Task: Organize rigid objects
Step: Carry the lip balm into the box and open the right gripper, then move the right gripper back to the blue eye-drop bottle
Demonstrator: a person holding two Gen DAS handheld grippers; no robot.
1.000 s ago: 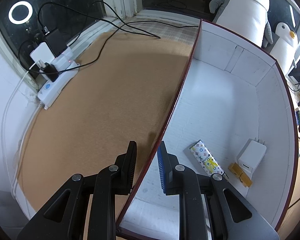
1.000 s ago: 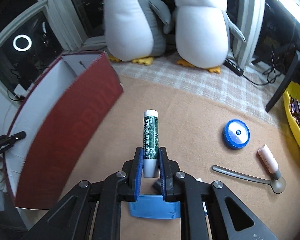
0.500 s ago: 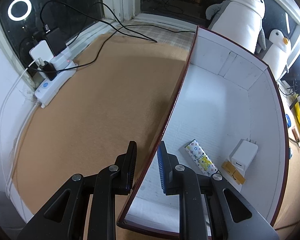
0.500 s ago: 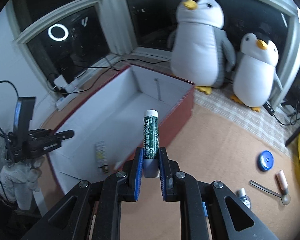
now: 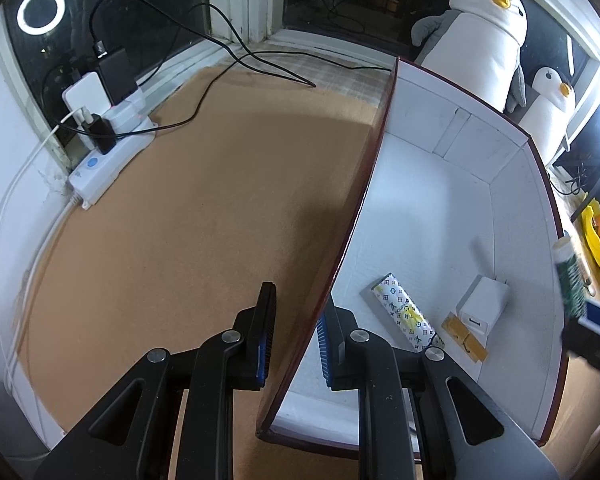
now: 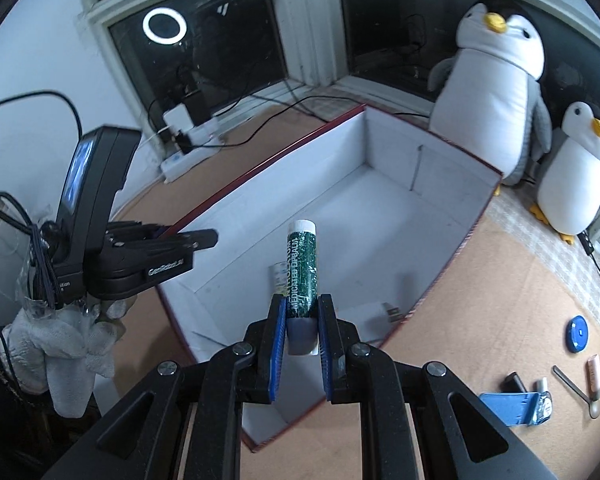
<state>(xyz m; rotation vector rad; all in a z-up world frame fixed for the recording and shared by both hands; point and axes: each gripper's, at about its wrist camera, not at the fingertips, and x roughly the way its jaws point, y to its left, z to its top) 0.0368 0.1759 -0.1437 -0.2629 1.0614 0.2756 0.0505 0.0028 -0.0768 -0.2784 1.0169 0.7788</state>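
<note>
2 plush penguins [image 6: 496, 92] by dark window [image 6: 204, 40]; tan mat [image 5: 188, 216] underfoot.

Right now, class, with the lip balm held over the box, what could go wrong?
1. The right tongs grip the lip balm only near its base; it could tip or slip.
2. Dropped, it may land on the charger or patterned packet inside the box.

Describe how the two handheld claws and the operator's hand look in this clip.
Both claws, left claw and right claw, are black plastic with silver pivot screws and ribbed blue pads. The left body bears white lettering, a small screen and black cables. The hand wears a white knitted glove.
</note>
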